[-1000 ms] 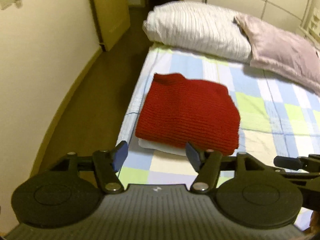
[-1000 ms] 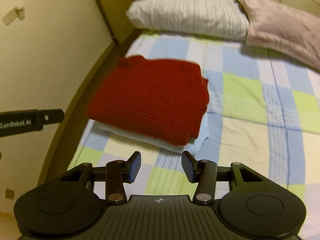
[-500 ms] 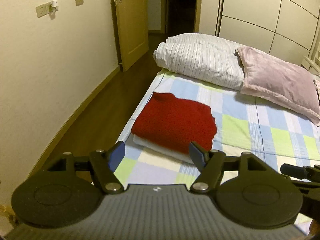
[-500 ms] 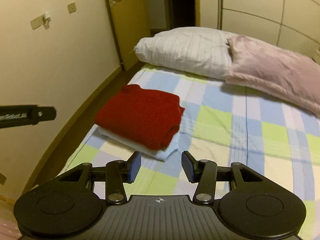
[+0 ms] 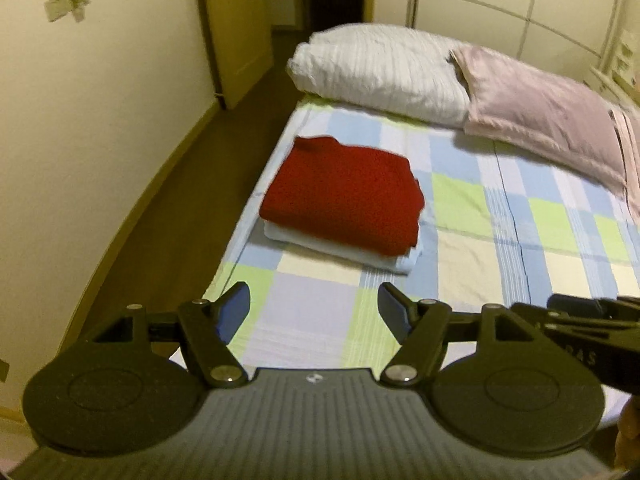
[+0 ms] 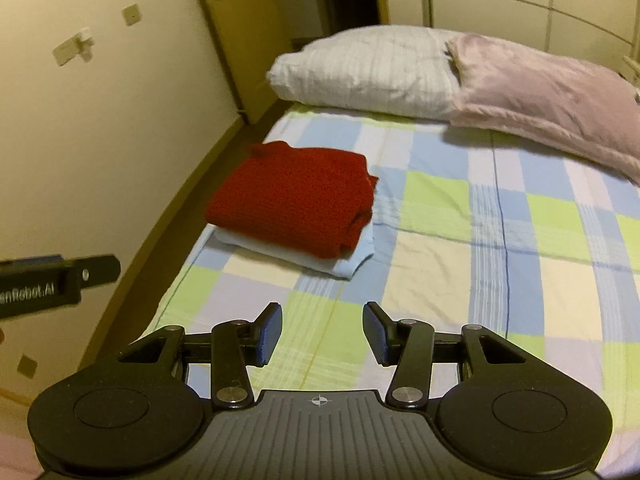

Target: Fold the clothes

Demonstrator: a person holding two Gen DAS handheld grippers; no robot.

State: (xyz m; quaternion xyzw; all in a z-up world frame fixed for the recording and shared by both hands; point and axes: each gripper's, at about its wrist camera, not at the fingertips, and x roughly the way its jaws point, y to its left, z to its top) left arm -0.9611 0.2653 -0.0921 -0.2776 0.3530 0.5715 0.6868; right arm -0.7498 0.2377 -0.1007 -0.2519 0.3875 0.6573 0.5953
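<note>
Where the checked sheet (image 5: 500,240) covers the bed (image 6: 460,272), a broad patchwork of blue, green, cream and lilac squares fills most of both views, running up to a cream wall (image 5: 80,140) on the left with a strip of brown floor (image 5: 168,216) between them. At the head of the bed lie two pillows side by side and touching: a white striped pillow (image 5: 380,72) nearer the wall and a pink pillow (image 5: 544,120) to its right. A folded red sweater (image 5: 344,196) sits near the bed's left edge, stacked squarely on a folded pale blue garment (image 5: 400,262) whose edges peek out beneath it at the front and right. Both grippers hover above the foot of the bed, well apart from the stack and holding nothing. The left gripper (image 5: 314,308) has its blue-padded fingers spread wide. The right gripper (image 6: 322,332) likewise has its fingers apart, somewhat less widely. On the wall, a light switch (image 6: 131,15) and a small white fitting (image 6: 74,48) show, blurred.
</note>
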